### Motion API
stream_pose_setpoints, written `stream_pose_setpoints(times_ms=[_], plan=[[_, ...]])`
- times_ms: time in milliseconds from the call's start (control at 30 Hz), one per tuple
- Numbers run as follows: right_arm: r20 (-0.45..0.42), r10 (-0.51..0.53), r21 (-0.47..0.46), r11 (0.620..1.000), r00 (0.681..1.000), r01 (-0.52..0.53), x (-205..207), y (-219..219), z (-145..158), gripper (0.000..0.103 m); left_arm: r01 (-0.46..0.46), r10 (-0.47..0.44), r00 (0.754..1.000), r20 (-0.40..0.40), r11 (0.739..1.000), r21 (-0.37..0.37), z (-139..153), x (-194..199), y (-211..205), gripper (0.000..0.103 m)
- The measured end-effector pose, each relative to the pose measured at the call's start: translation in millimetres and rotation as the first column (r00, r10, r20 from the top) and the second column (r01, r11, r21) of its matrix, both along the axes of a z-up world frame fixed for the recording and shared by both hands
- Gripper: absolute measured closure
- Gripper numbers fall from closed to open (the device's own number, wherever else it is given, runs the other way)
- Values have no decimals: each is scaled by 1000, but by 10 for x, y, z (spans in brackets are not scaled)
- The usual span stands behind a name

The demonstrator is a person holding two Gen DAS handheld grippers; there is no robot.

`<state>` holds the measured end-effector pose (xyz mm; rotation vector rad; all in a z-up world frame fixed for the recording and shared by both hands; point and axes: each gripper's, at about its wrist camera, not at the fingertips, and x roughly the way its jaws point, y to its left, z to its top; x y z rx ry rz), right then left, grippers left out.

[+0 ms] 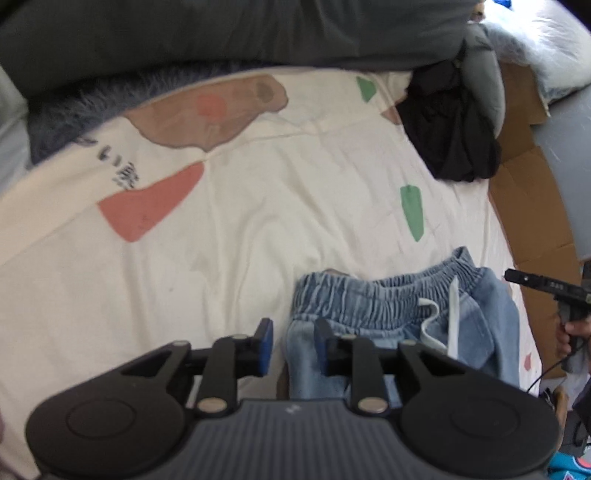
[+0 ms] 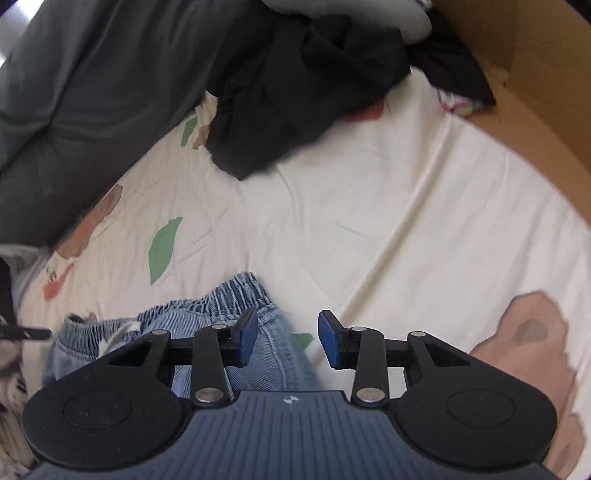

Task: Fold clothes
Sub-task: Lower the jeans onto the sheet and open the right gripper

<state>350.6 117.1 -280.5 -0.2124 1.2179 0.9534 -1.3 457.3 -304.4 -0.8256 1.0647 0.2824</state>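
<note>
Light blue denim shorts [image 1: 388,306] with an elastic waistband and white drawstring lie folded on the cream bedsheet [image 1: 258,206]. My left gripper [image 1: 293,345] hovers open over the shorts' left edge, its right finger above the denim. In the right wrist view the same shorts [image 2: 221,317] sit at lower left, and my right gripper [image 2: 288,341] stands open over their right edge with nothing between its blue pads. The right gripper's tip [image 1: 532,284] shows at the far right of the left wrist view.
A crumpled black garment [image 1: 447,125] [image 2: 303,92] lies at the far side of the sheet. A dark grey duvet [image 1: 221,33] borders the back. Brown cardboard [image 1: 532,192] [image 2: 535,92] lines the right edge. The sheet [image 2: 388,206] carries coloured printed patches.
</note>
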Motion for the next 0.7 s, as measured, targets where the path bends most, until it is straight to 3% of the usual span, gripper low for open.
stream_pose_setpoints(times_ms=[133,200,400,567,667,700], plan=[[-67,13,-16,1000,998,-14,-26,131,-177,56,4,-4,1000,-15,1000,1,-179,112,-66,78],[-72,26,-45,999,997,-30,-59,211,-271,44,1,-1,1000,-20,1000,-8,-243,105,-86,78],[-75,101,-136,985,992,-111,-159,334,-501,40,40,-42,997,-69,999,-33,-463,114,-223,76],[-67,134,-193,970,989,-144,-236,394,-565,40,31,-34,997,-74,999,-37,-473,148,-233,77],[-44,180,-225,957,983,-185,-296,475,-561,50,62,-64,993,-97,998,-23,-446,216,-263,78],[-37,203,-231,951,978,-206,-322,505,-545,70,71,-72,992,-102,997,-14,-434,233,-277,79]])
